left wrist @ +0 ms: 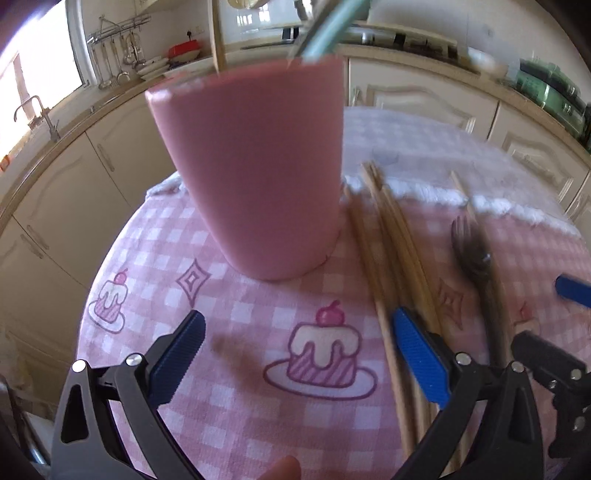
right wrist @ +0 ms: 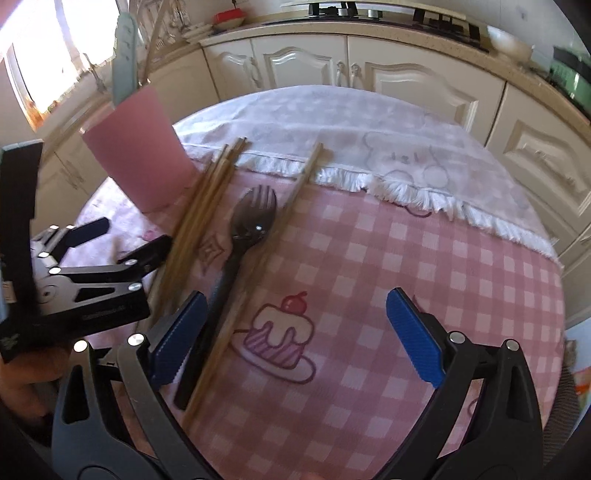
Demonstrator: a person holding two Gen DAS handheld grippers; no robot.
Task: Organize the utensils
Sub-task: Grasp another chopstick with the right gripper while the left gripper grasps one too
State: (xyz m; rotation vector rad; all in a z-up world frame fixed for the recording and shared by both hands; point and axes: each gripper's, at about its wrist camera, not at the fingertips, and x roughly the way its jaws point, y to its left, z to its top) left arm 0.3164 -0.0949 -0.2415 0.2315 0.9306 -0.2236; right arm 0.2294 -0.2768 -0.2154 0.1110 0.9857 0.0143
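A pink cup [left wrist: 255, 170] [right wrist: 142, 155] stands on the checked tablecloth, holding a pale green handled utensil [left wrist: 328, 29] [right wrist: 123, 59] and a wooden stick [left wrist: 218, 37]. To its right lie several wooden chopsticks [left wrist: 395, 251] [right wrist: 199, 218], a dark spork [left wrist: 476, 258] [right wrist: 243, 236] and one more chopstick [right wrist: 273, 236]. My left gripper [left wrist: 299, 354] is open in front of the cup, its right finger over the chopsticks. My right gripper [right wrist: 295, 332] is open above the cloth, its left finger beside the spork's handle. Neither holds anything.
The round table [right wrist: 424, 258] carries a pink checked cloth over a white fringed one [right wrist: 369, 125]. Cream kitchen cabinets [right wrist: 306, 62], a sink tap [left wrist: 40, 114] and a hob [right wrist: 369, 14] ring the far side. The table edge drops off at the left and right.
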